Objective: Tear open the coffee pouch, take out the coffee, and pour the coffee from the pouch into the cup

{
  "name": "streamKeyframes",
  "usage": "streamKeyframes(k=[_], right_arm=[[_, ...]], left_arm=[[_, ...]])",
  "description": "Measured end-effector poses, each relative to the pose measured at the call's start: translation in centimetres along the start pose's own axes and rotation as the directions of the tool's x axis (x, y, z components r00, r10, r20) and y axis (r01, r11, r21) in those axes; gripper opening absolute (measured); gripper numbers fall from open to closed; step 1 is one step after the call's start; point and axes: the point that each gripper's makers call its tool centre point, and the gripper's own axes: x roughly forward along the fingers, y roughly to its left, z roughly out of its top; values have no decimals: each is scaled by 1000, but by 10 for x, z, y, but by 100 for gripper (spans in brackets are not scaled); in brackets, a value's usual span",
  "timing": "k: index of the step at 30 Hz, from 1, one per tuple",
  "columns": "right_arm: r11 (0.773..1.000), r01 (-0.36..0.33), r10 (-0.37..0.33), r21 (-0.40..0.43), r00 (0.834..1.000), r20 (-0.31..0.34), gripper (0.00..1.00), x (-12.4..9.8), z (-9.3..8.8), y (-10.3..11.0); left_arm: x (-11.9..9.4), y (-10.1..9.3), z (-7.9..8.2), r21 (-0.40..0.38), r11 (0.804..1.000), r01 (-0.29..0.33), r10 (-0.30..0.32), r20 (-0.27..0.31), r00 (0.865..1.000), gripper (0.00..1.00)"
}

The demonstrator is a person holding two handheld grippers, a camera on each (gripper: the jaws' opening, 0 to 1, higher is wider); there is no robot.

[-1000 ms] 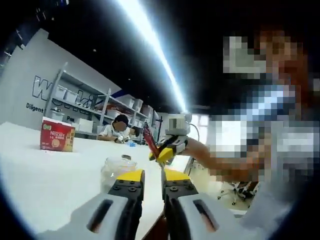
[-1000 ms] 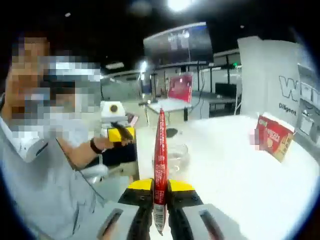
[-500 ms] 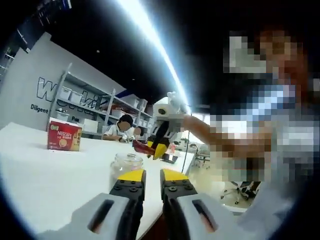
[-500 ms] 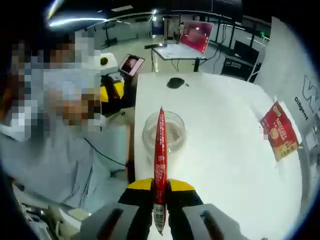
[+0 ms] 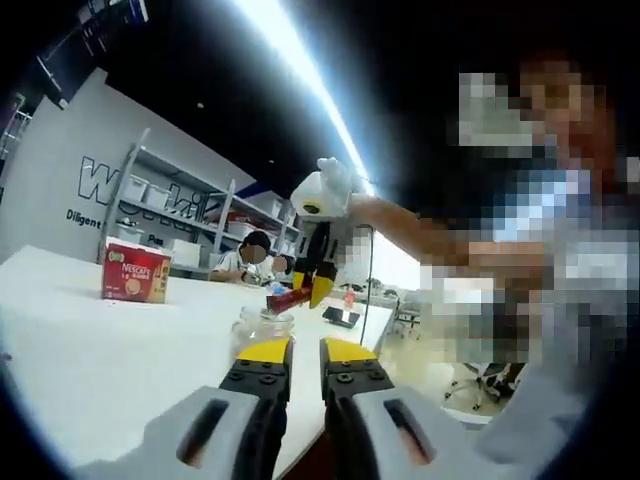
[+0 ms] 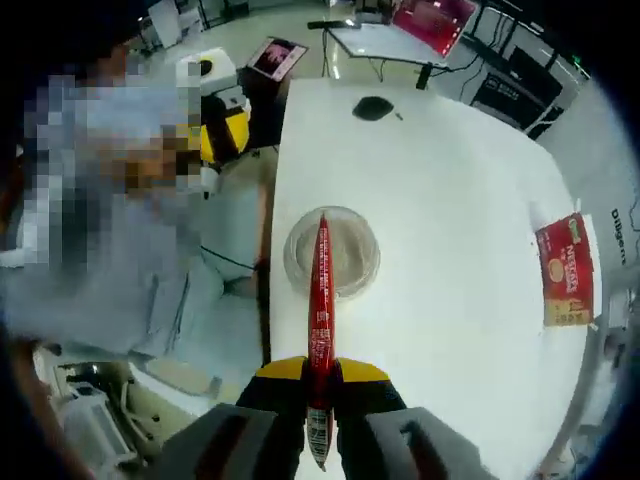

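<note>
A white table (image 6: pixel 460 250) fills the frame. At lower centre, the right gripper (image 6: pixel 320 385) points down, jaws clamped on a red pouch (image 6: pixel 320 320) whose tip overlaps a glass cup (image 6: pixel 332 252). The left gripper (image 5: pixel 297 358) is nearly closed, empty, level with the cup.

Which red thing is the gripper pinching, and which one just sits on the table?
The right gripper pinches the long thin coffee pouch, held over the glass cup. The red Nescafe box just sits apart on the white table.
</note>
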Motion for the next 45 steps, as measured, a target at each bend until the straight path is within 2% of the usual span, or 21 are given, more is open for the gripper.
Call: streamKeyframes(k=[5, 8, 11, 14, 17, 20, 23, 27, 31, 32, 35, 38, 41, 45], right_arm=[[999, -1, -3, -39, 995, -101, 10, 1, 2, -1], [999, 1, -7, -50, 992, -127, 10, 1, 4, -1], [997, 16, -30, -80, 983, -180, 10, -3, 4, -1], [994, 8, -33, -106, 971, -235, 10, -4, 6, 0], [990, 13, -57, -142, 949, -310, 10, -5, 7, 1], [987, 9, -66, -162, 935, -348, 10, -5, 9, 0], [983, 1, -73, -182, 918, -389, 10, -7, 12, 0], [982, -11, -72, -191, 904, -422, 10, -4, 12, 4], [980, -17, -72, -197, 898, -435, 10, -6, 12, 4], [980, -18, -72, -198, 896, -437, 10, -7, 12, 4], [980, -16, -75, -198, 892, -447, 10, -11, 11, 3], [981, -15, -74, -192, 890, -449, 10, -14, 12, 1], [982, -18, -70, -186, 889, -454, 10, -16, 13, 1], [983, -20, -67, -182, 888, -456, 10, -18, 14, 1]], left_arm=[[-3, 3, -3, -11, 1000, -9, 9, 5, 1000, 14], [-3, 3, -7, -14, 1000, -12, 12, -2, 1000, 14], [-1, 4, -9, -13, 1000, -11, 10, -10, 1000, 14], [3, 6, -9, -18, 1000, -1, 1, -24, 1000, 14], [11, 8, -5, -5, 1000, 7, -7, -39, 999, 15], [19, 11, 3, 7, 1000, 12, -12, -43, 999, 15], [33, 11, 7, -5, 999, 46, -46, -79, 996, 17], [60, 16, 12, 93, 993, 72, -57, -161, 985, 20], [82, 18, 15, 143, 983, 112, -74, -244, 967, 20], [89, 18, 14, 152, 979, 132, -85, -281, 956, 20], [102, 19, 13, 183, 969, 163, -94, -340, 936, 20], [117, 19, 6, 169, 964, 206, -118, -421, 899, 20], [125, 14, 0, 159, 956, 245, -147, -463, 874, 20], [134, 11, -8, 161, 950, 268, -155, -501, 851, 20]])
